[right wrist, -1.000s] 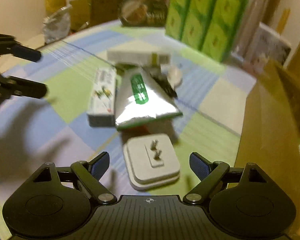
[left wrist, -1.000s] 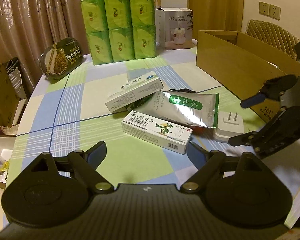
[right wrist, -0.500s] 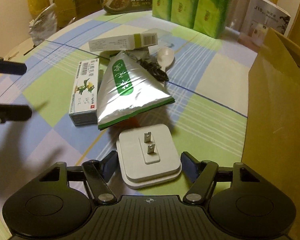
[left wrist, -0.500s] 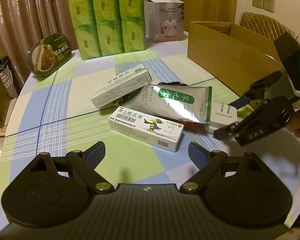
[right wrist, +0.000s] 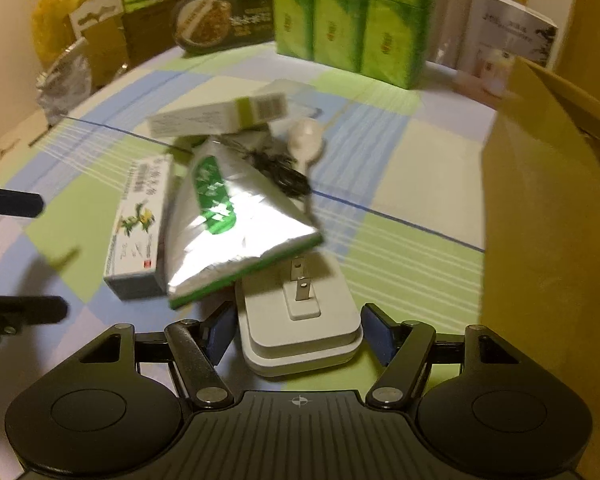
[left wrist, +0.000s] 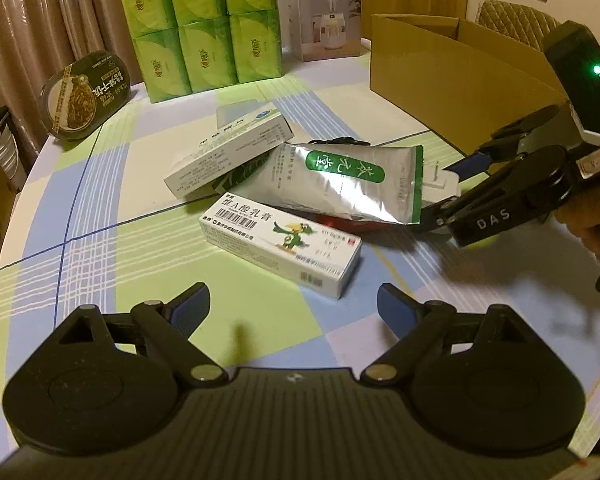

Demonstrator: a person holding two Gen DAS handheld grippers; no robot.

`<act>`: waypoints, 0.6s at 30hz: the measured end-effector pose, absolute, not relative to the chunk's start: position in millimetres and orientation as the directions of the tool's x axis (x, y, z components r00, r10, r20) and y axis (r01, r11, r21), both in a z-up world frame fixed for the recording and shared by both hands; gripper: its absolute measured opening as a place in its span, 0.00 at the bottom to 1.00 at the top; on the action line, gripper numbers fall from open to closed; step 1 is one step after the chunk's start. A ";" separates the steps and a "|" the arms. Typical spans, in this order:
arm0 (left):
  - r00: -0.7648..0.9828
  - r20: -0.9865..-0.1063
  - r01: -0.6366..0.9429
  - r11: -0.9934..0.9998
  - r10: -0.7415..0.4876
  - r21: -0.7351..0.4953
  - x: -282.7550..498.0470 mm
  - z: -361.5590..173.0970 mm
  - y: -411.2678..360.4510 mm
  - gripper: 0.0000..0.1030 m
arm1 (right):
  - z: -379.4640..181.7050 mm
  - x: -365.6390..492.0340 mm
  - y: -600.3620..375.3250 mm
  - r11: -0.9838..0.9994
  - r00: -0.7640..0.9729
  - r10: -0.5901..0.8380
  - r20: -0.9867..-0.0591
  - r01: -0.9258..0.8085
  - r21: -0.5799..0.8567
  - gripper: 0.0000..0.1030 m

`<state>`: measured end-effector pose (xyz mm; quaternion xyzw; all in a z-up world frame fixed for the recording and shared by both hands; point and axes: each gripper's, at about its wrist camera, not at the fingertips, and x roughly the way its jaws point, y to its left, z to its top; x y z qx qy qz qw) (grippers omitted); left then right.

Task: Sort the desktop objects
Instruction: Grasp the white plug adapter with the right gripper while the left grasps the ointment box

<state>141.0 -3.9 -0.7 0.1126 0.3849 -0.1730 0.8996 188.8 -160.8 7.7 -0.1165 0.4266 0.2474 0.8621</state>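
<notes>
**Right gripper astride charger; left idle**

Right gripper (right wrist: 298,330) has both blue pads flanking the white two-prong plug charger (right wrist: 300,316) (grip contact unclear), partly under the silver foil pouch (right wrist: 228,224) on the checked tablecloth (right wrist: 400,184). Left gripper (left wrist: 294,306) hangs spread wide, empty, near the white ointment carton (left wrist: 280,244).

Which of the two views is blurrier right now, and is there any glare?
Right wrist view: motion-smeared, worst on the tissue packs and cardboard box. Left wrist view: sharp, with lamp glare on the foil pouch; fisheye bending in both.
</notes>
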 end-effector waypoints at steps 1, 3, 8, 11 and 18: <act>0.645 -0.731 0.394 0.917 -0.223 0.068 141.1 -0.4 -3.2 0.86 | 7.9 187.3 -157.8 0.843 0.507 0.343 -0.791 -0.538 0.021 0.63; 0.648 -0.730 0.385 0.920 -0.217 0.068 141.4 0.3 -0.9 0.86 | 7.0 183.8 -148.7 0.823 0.490 0.372 -0.789 -0.567 0.036 0.63; 0.654 -0.733 0.351 0.934 -0.189 0.072 143.2 0.9 6.8 0.86 | 3.2 174.2 -129.0 0.771 0.449 0.432 -0.783 -0.634 0.062 0.63; 0.655 -0.737 0.323 0.943 -0.166 0.074 146.4 -0.3 11.3 0.86 | 3.4 171.9 -123.4 0.746 0.415 0.465 -0.782 -0.659 0.093 0.63; 0.657 -0.738 0.249 0.968 -0.153 0.021 161.9 -7.2 14.2 0.86 | 9.1 174.2 -137.1 0.804 0.444 0.400 -0.802 -0.589 0.075 0.63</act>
